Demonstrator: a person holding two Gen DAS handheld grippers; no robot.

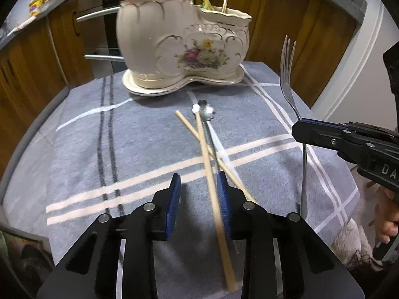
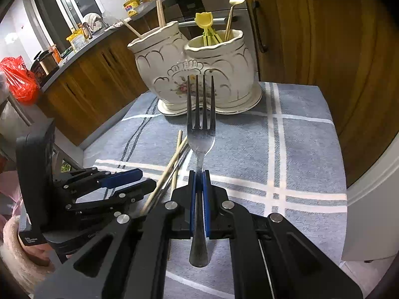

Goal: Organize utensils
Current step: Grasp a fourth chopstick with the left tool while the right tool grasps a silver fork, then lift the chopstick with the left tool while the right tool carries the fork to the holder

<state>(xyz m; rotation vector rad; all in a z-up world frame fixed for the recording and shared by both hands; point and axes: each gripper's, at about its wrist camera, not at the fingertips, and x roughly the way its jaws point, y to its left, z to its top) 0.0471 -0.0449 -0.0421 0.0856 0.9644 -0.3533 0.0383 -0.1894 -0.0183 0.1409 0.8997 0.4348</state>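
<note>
Right gripper (image 2: 199, 174) pinches the steel fork (image 2: 200, 134) upright for the ceramic holder (image 2: 197, 74) at the table's far edge; left gripper (image 1: 198, 189), jaws part-spread, straddles a chopstick (image 1: 212, 179) without pressing it.

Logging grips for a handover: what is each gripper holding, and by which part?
Right gripper clamps the steel fork by its neck. Left gripper has a chopstick between its fingers; contact unclear.
</note>
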